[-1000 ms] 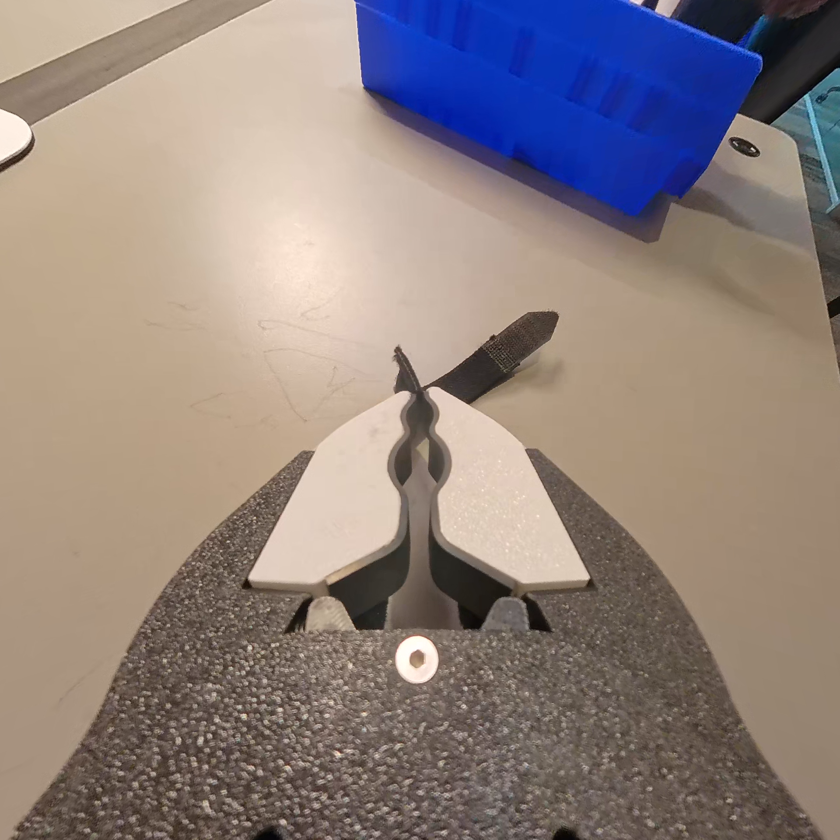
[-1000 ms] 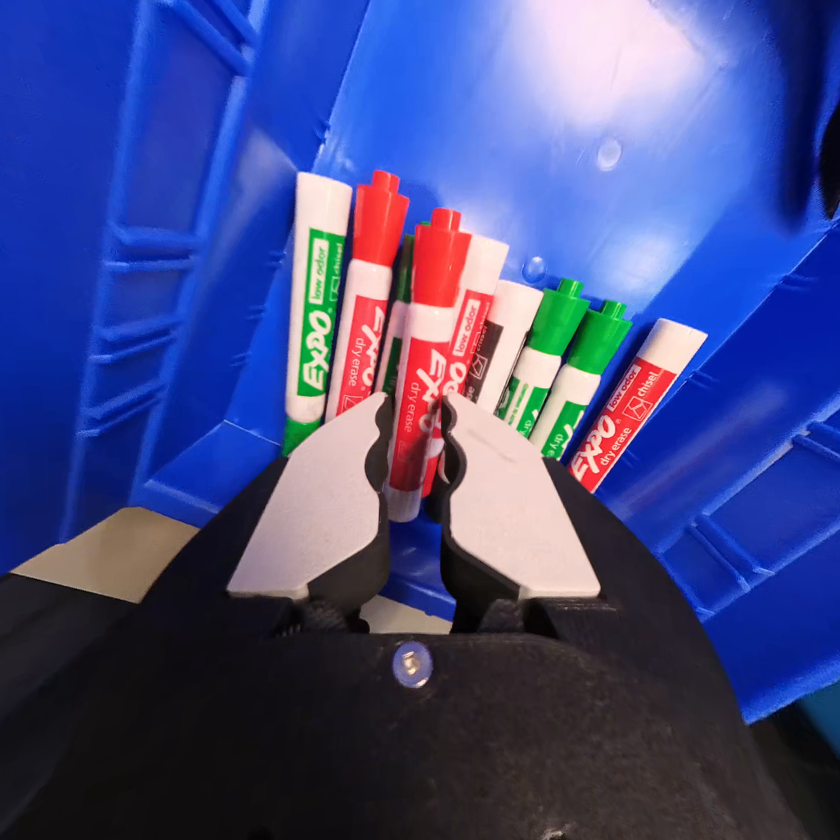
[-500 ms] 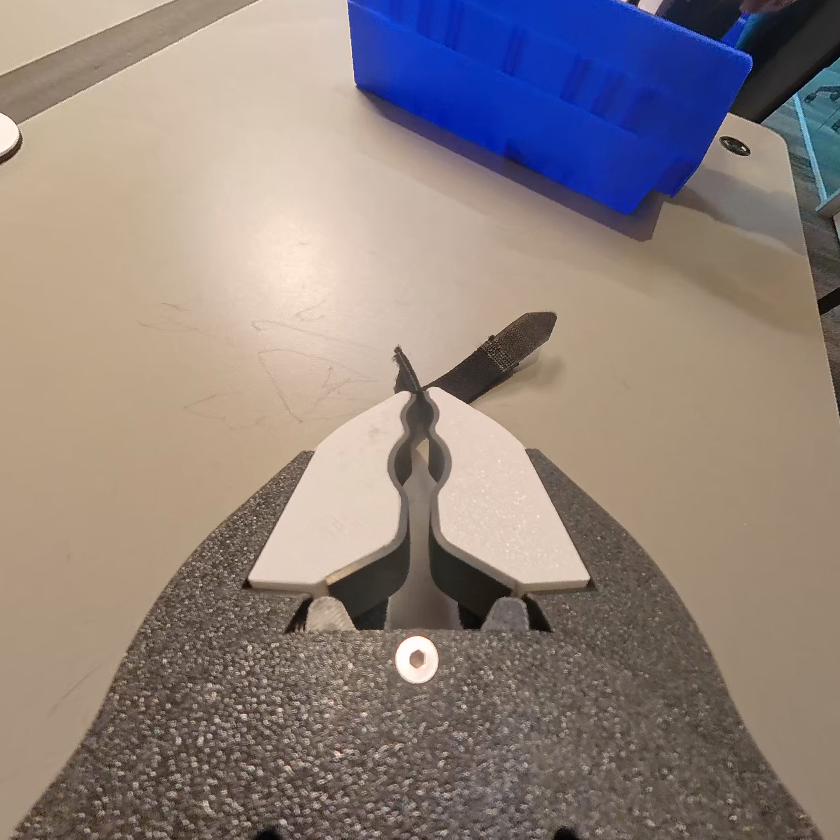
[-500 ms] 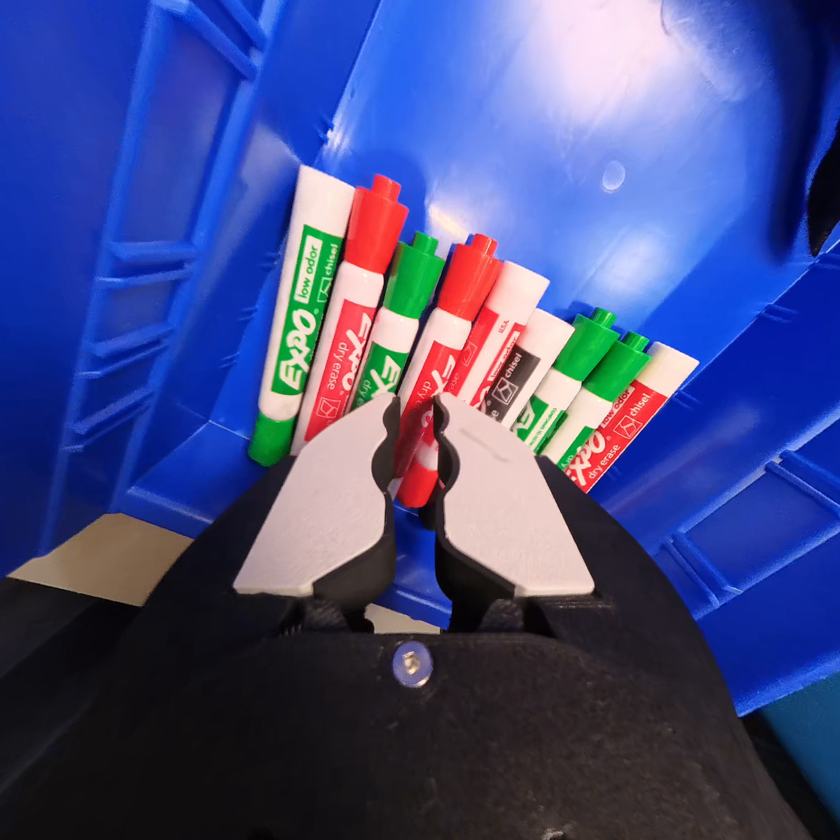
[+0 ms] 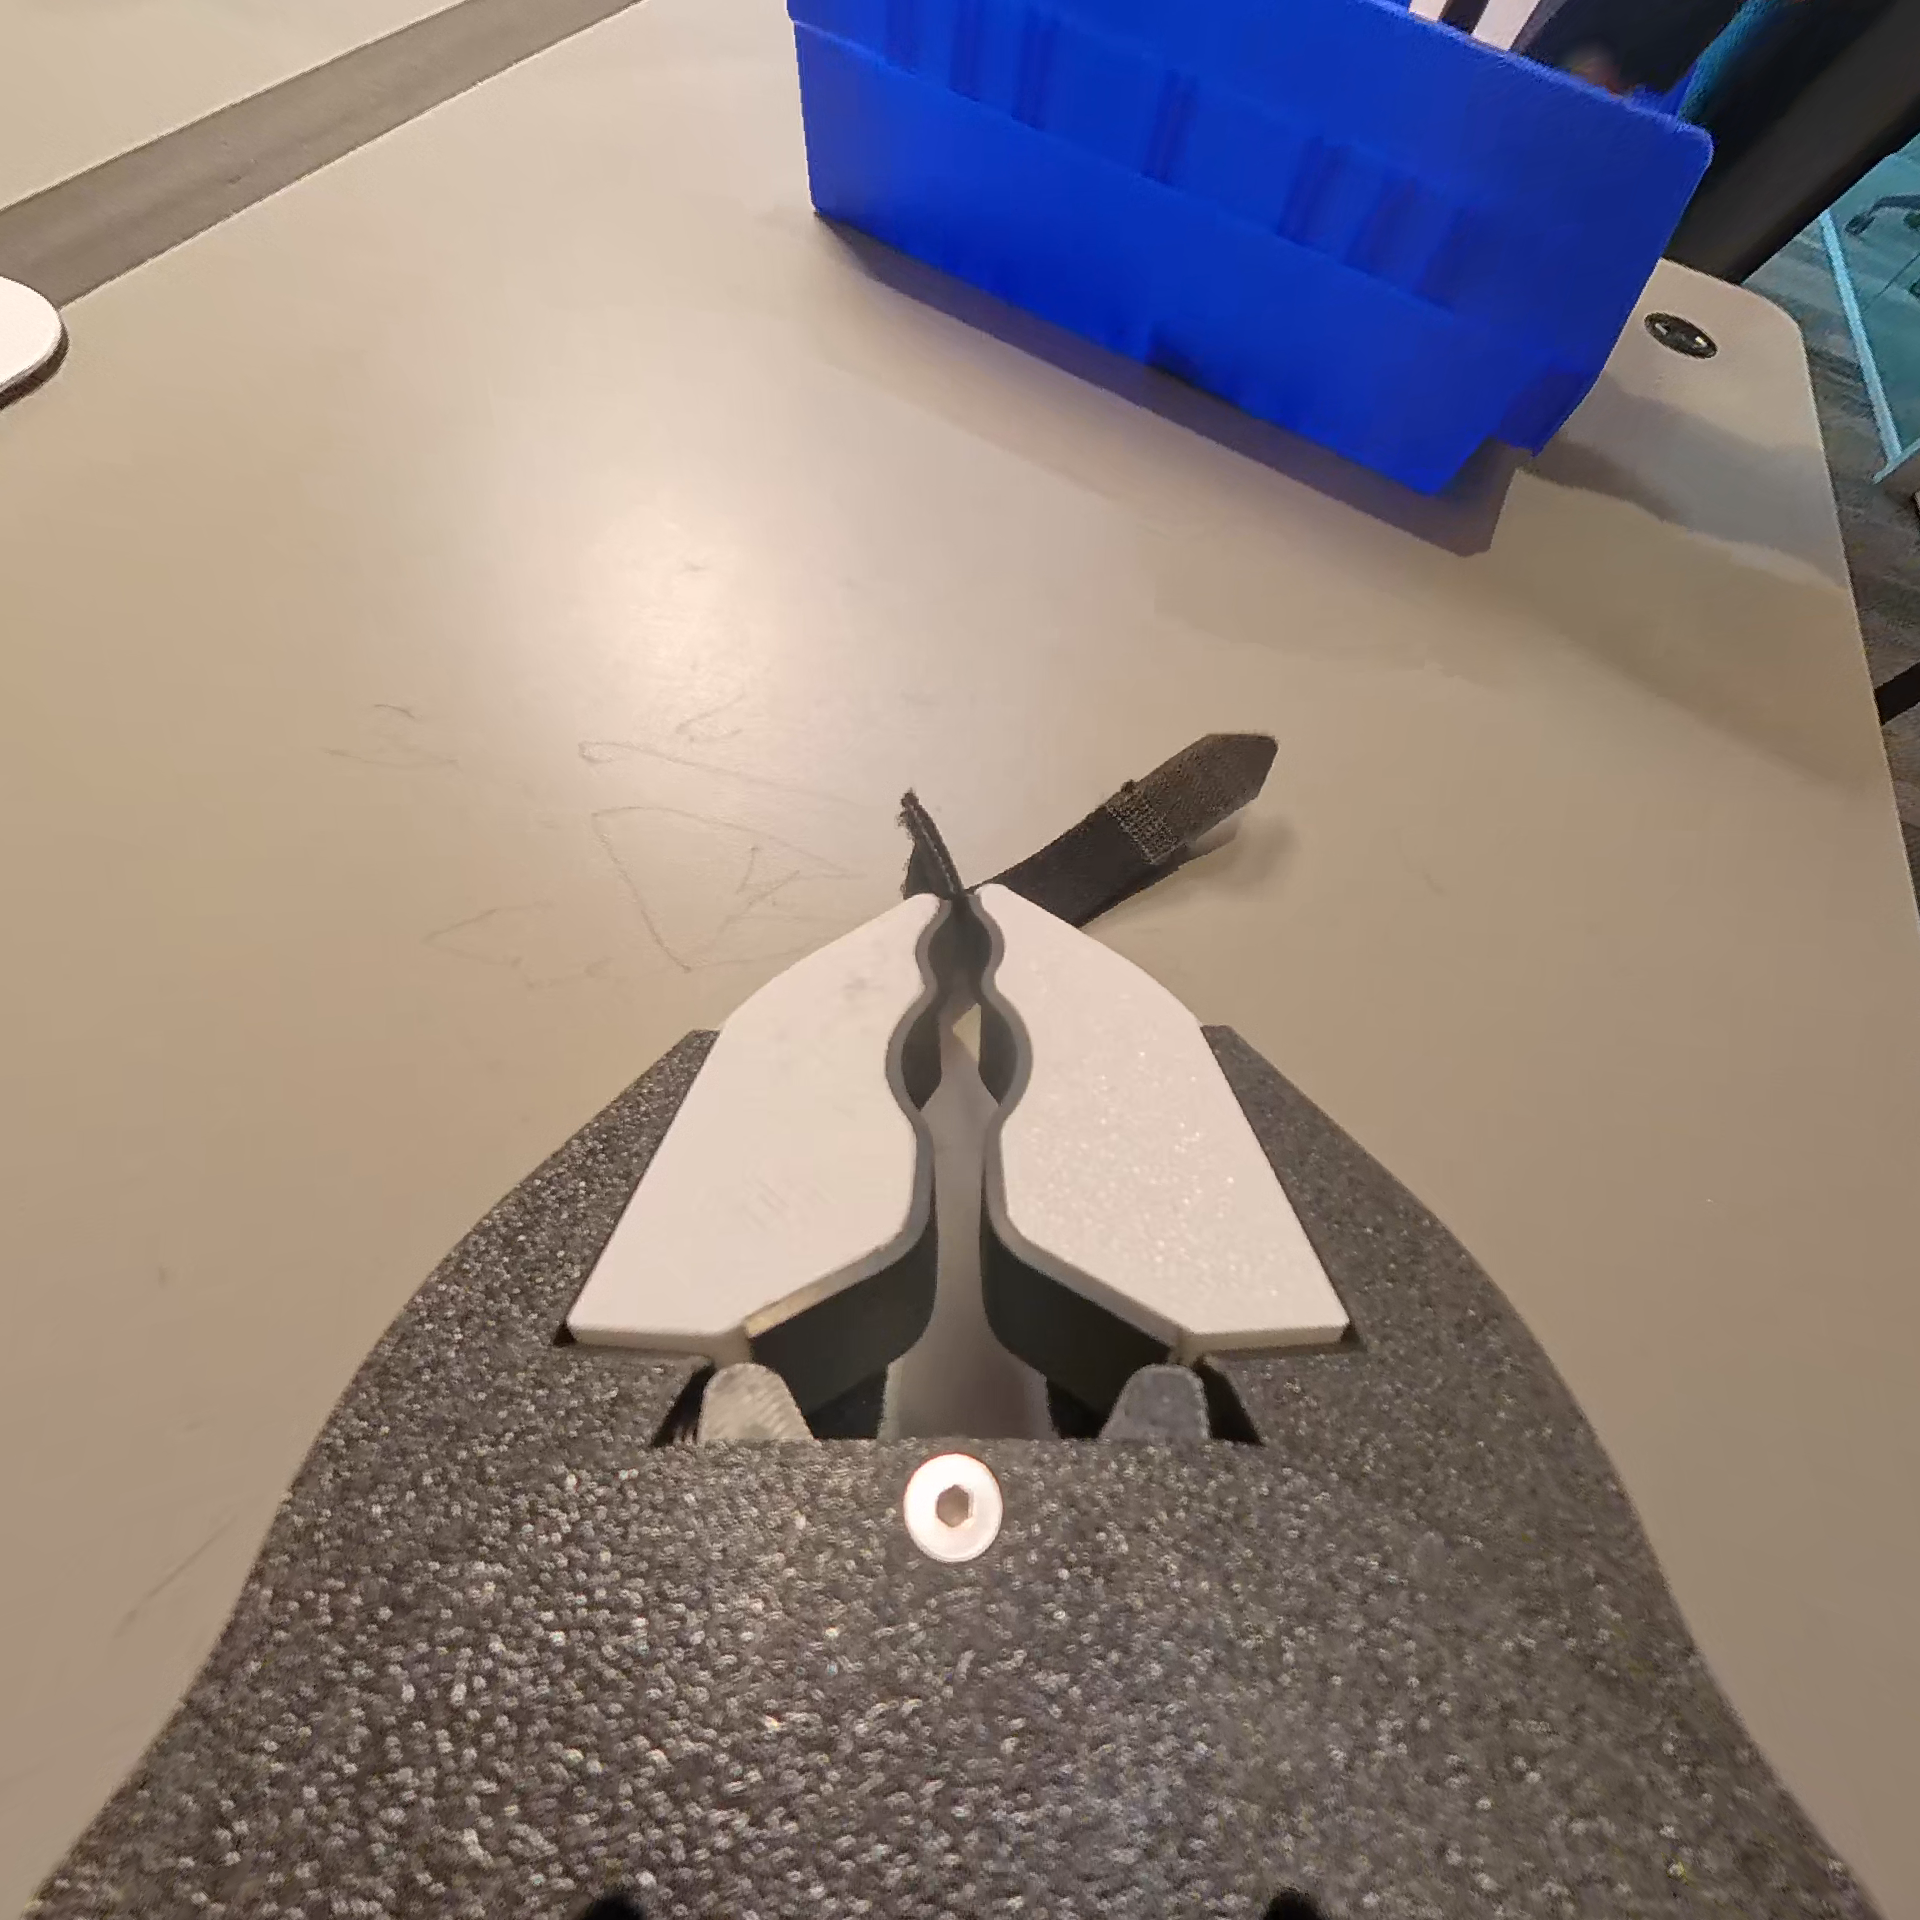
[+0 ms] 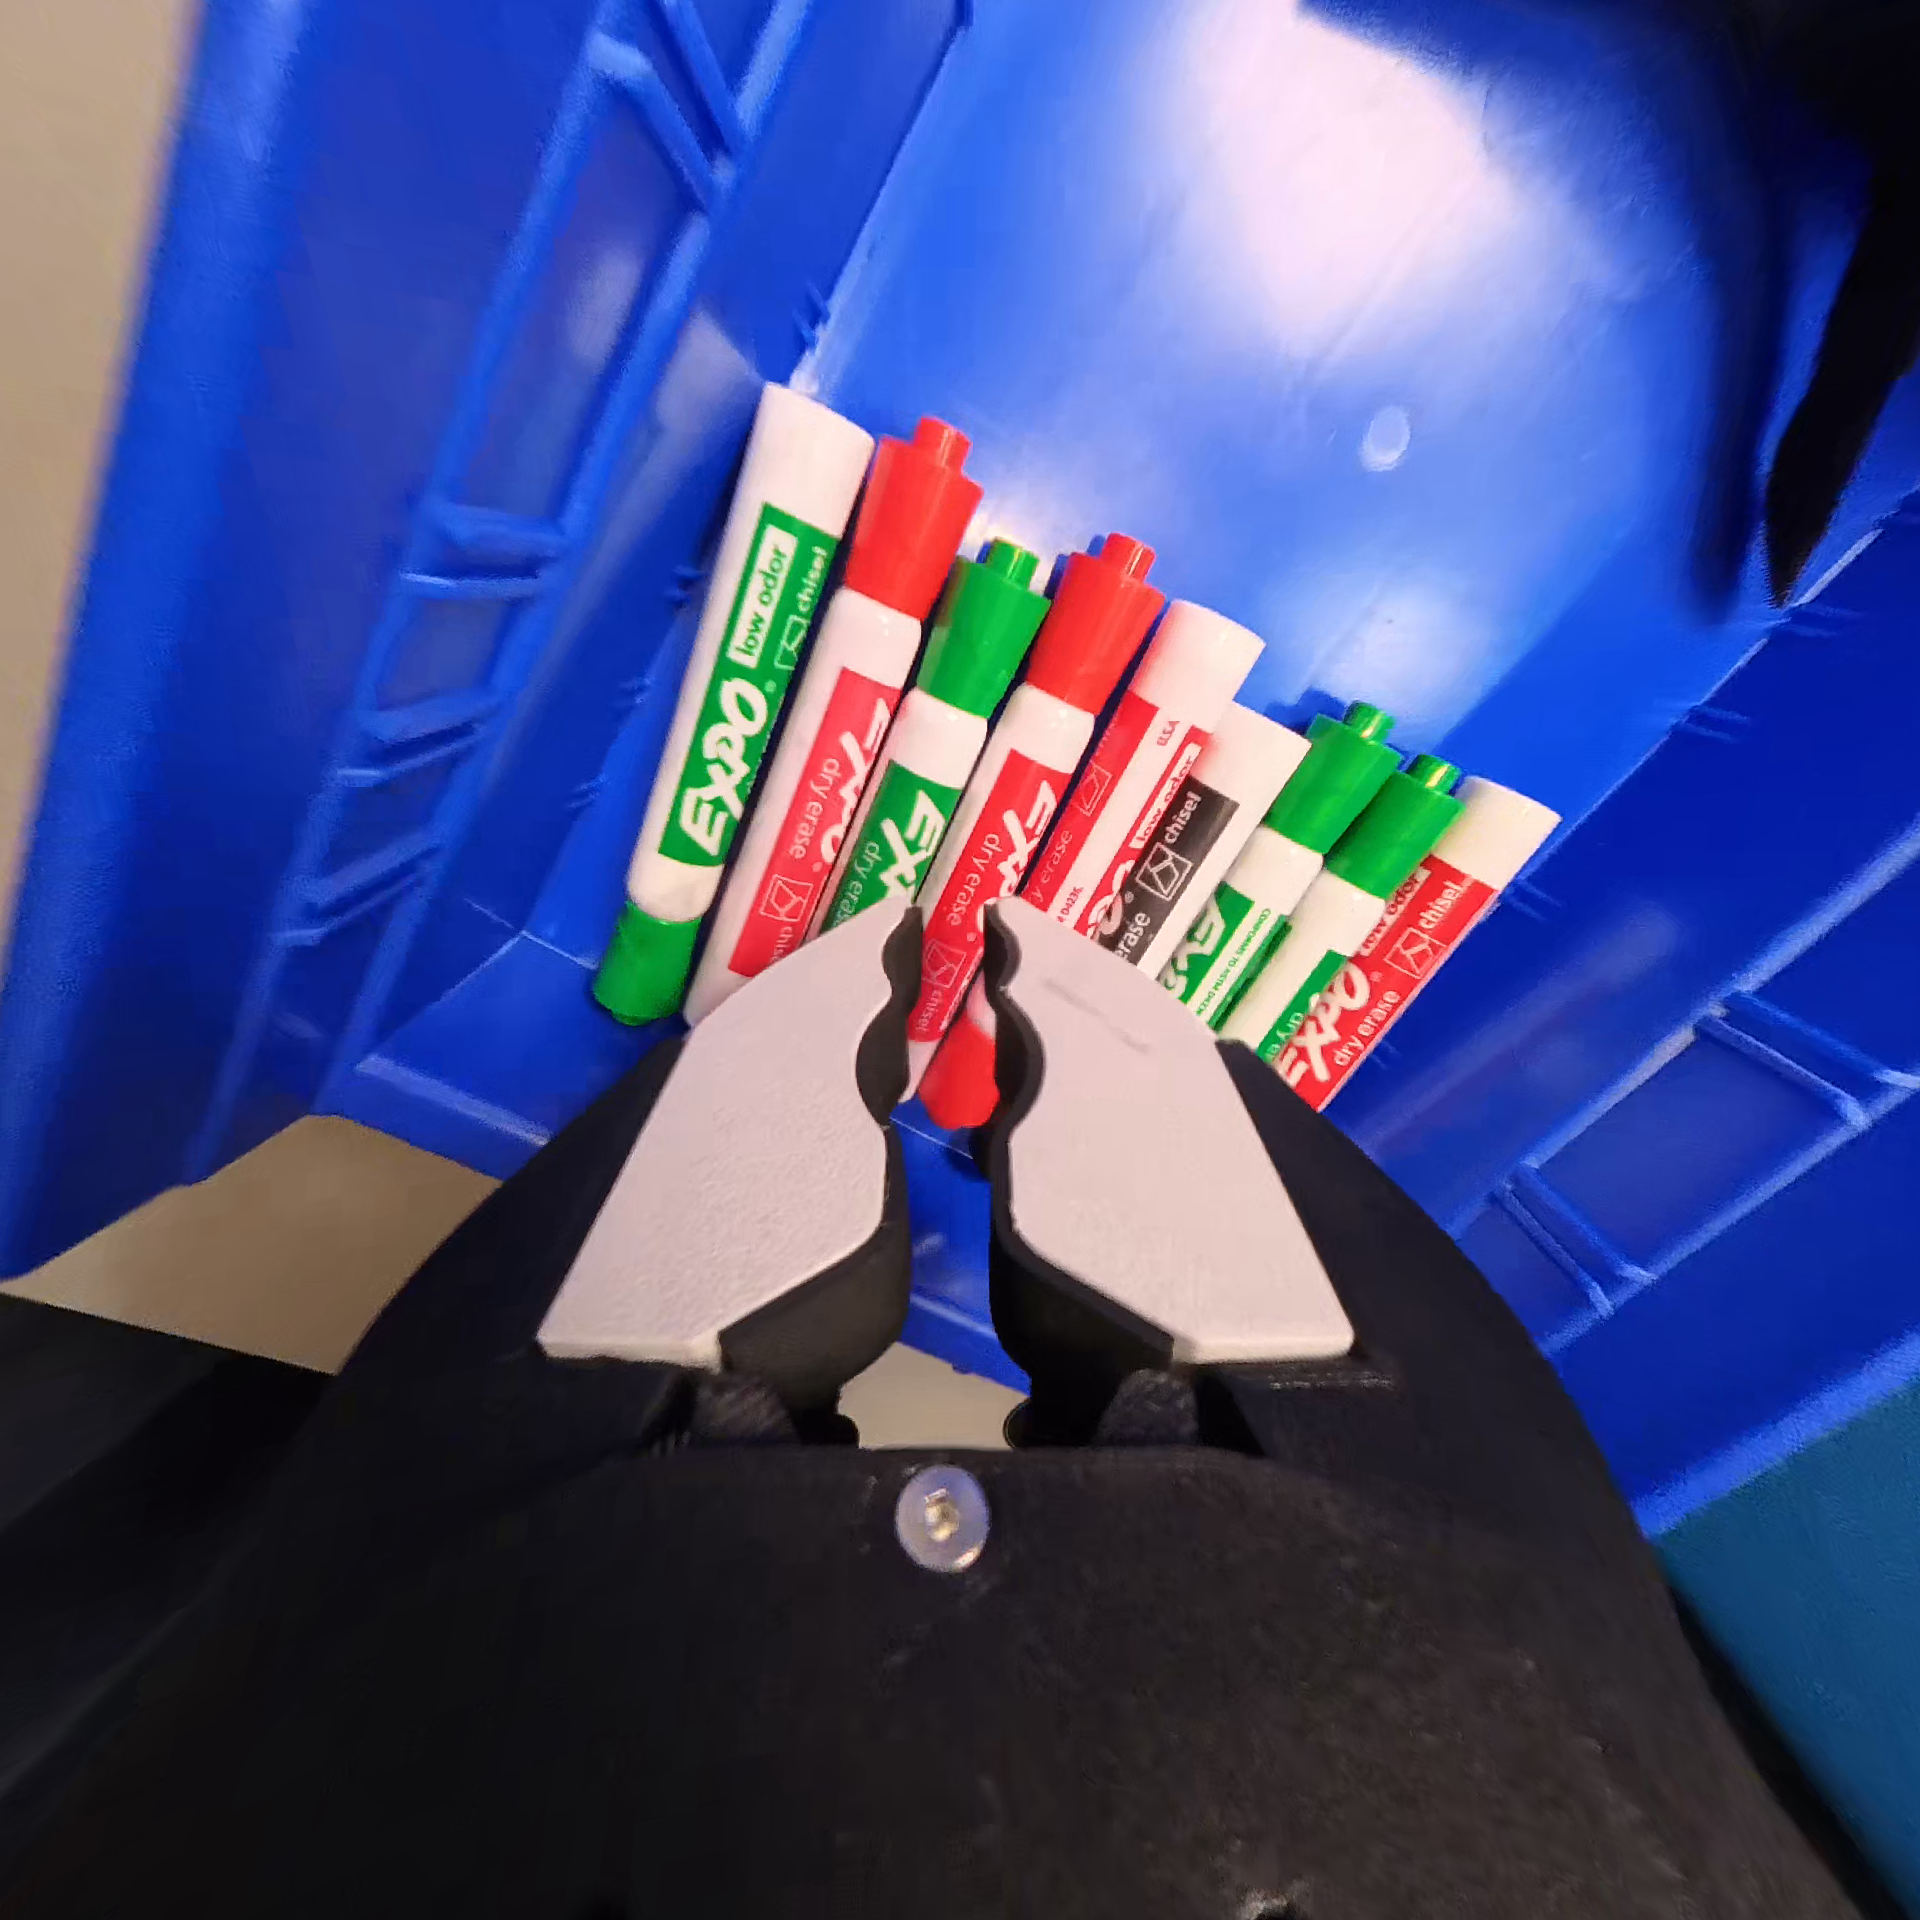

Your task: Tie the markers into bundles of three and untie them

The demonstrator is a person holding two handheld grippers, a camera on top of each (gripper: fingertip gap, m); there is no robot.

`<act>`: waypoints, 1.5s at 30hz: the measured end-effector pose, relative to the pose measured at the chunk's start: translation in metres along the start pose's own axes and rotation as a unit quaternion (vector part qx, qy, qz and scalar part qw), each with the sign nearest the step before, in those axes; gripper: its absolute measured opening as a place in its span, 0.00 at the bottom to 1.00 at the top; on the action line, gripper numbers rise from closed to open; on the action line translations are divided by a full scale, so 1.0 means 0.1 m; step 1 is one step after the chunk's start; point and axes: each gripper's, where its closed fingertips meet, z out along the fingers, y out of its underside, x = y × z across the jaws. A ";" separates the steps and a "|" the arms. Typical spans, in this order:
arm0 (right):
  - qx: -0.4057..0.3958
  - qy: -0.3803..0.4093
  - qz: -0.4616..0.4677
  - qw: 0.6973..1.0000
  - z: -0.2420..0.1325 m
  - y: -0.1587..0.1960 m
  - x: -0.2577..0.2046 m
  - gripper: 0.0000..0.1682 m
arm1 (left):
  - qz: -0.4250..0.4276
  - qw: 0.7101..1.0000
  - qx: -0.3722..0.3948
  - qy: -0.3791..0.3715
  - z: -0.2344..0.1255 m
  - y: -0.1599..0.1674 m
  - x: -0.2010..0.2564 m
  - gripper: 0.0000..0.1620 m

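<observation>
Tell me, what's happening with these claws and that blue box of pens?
A person is working two hand-held claws. The left claw is shut on one end of a black strap whose other end lies on the beige table. The right claw reaches into the blue bin, where nine red, green and black markers lie side by side. Its jaws are slightly apart around a red marker, not yet squeezing it. No markers are bundled yet.

Red marker (image 6: 1023,790) now down flat among the row, right tool (image 6: 948,920) slightly farther back.
</observation>
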 end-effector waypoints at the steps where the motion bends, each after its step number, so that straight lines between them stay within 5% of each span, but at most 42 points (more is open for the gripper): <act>1: 0.008 0.006 -0.001 1.000 -0.07 -0.03 0.00 0.07 | -0.001 1.000 0.002 0.000 0.00 0.00 0.00 0.01; 6: 0.078 0.043 -0.044 0.995 -0.59 -0.31 -0.22 0.09 | -0.004 1.000 0.007 0.004 -0.01 -0.02 0.00 0.01; 11: 0.163 0.030 -0.145 0.975 -0.98 -0.82 -0.96 0.09 | -0.003 1.000 0.027 0.013 -0.03 -0.08 0.02 0.01; 17: 0.177 -0.099 -0.251 0.947 -0.59 -1.31 -2.08 0.17 | 0.005 0.995 0.082 0.053 -0.10 -0.24 0.14 0.01; 22: 0.135 -0.189 -0.282 0.931 -0.06 -1.50 -2.50 0.32 | 0.016 0.985 0.141 0.098 -0.21 -0.41 0.29 0.01; 26: 0.137 -0.233 -0.294 0.917 0.00 -1.55 -2.70 0.23 | 0.025 0.976 0.177 0.126 -0.32 -0.51 0.36 0.01; 31: 0.146 -0.228 -0.303 0.914 -0.18 -1.50 -2.64 0.02 | 0.015 0.972 0.195 0.134 -0.37 -0.55 0.32 0.01; 36: 0.133 -0.206 -0.295 0.923 -0.45 -1.31 -2.31 0.01 | 0.000 0.969 0.211 0.128 -0.35 -0.57 0.30 0.02; 45: 0.133 -0.007 -0.254 0.958 -1.22 -1.05 -0.49 0.01 | -0.009 0.973 0.200 0.118 -0.30 -0.51 0.22 0.00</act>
